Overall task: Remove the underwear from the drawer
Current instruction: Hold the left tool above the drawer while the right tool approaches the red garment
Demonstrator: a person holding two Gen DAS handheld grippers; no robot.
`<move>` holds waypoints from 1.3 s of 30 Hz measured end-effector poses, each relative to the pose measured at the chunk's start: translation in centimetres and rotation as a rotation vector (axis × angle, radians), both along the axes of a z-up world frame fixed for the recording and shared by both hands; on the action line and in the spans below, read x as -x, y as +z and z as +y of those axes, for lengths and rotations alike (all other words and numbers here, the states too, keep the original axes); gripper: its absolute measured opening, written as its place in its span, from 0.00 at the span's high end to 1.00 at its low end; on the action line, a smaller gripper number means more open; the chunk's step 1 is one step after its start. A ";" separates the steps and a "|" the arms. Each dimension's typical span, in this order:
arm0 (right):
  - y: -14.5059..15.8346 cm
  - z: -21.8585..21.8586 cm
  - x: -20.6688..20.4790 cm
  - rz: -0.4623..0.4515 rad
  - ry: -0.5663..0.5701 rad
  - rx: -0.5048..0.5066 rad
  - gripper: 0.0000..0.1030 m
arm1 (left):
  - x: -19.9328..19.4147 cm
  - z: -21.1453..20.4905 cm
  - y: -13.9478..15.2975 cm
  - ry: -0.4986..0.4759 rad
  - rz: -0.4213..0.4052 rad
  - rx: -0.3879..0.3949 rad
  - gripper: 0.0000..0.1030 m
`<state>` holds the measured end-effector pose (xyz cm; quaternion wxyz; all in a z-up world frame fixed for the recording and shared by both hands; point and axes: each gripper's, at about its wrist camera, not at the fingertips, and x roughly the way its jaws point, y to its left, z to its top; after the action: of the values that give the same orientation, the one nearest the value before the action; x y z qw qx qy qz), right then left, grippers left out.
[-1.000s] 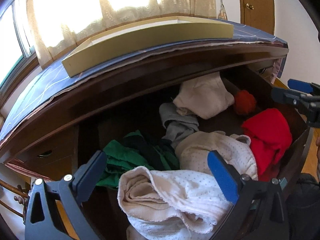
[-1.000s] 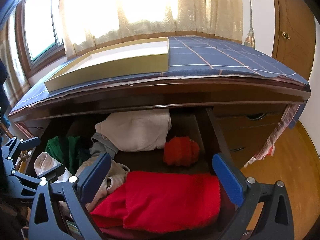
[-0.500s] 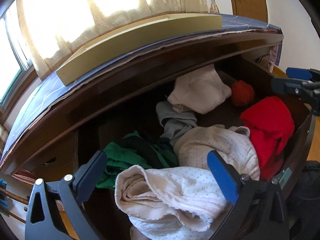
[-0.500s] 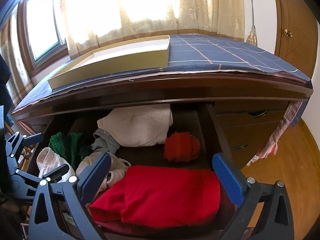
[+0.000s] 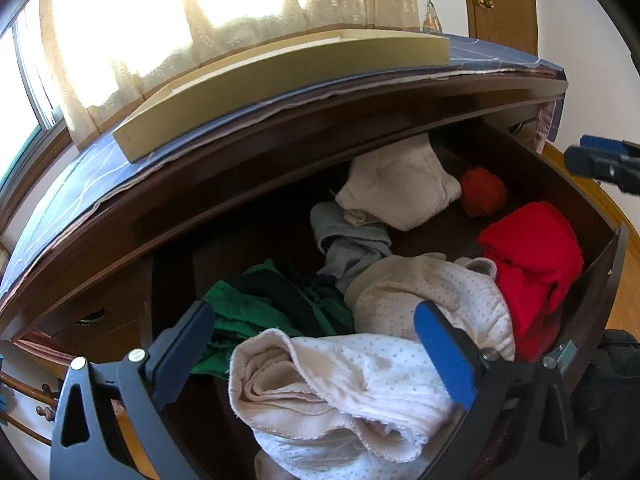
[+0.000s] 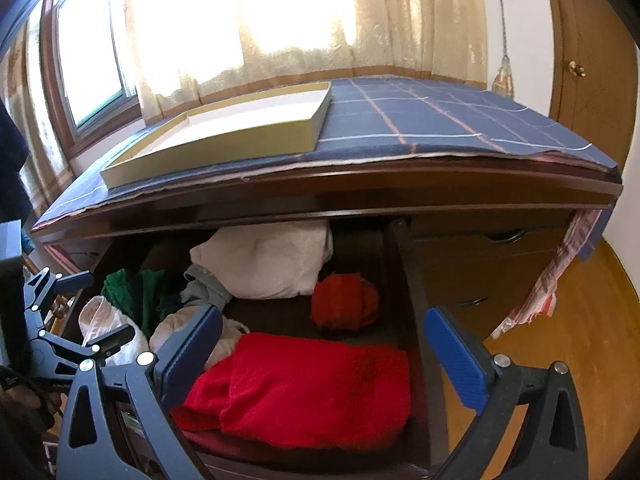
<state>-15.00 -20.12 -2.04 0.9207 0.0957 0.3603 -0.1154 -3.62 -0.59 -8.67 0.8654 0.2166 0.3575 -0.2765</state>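
The dark wooden drawer stands pulled out, full of loose clothes. My left gripper is open just above a cream dotted garment at the drawer's front left. Behind it lie a second cream dotted piece, green cloth, a grey piece, a white folded piece and a small orange bundle. My right gripper is open over a folded red garment at the drawer's front right. The orange bundle sits behind it.
A shallow cream box rests on the blue checked cloth covering the dresser top. Shut drawers with metal handles are to the right. A curtained window, a wooden door and wood floor surround the dresser.
Both grippers have drifted slightly; the left view has shifted so the drawer contents sit a little further right and higher. Nothing has been grasped.
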 end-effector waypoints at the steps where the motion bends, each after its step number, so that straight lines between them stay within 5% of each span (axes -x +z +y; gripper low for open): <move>1: -0.2 0.4 -0.1 0.007 0.014 0.001 0.01 | 0.0 0.0 0.0 0.000 0.000 0.000 0.01; 11: -0.8 2.5 -0.8 0.040 0.067 0.041 0.01 | 0.0 0.0 0.1 0.010 -0.002 0.003 0.01; 23: 0.6 -1.2 -0.2 0.060 0.041 0.008 0.01 | -0.2 0.1 0.0 0.011 0.006 0.005 0.01; 30: -1.8 0.7 -1.2 0.228 0.199 -0.017 0.01 | -0.3 0.0 0.0 0.009 0.001 0.000 0.01; 39: -2.8 2.0 -0.9 0.349 0.308 0.096 0.01 | -0.4 0.1 -0.1 0.010 0.003 0.001 0.01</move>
<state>-14.11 -18.08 -4.83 0.8548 -0.0258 0.5182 -0.0052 -3.26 -0.51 -8.77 0.8663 0.2139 0.3596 -0.2729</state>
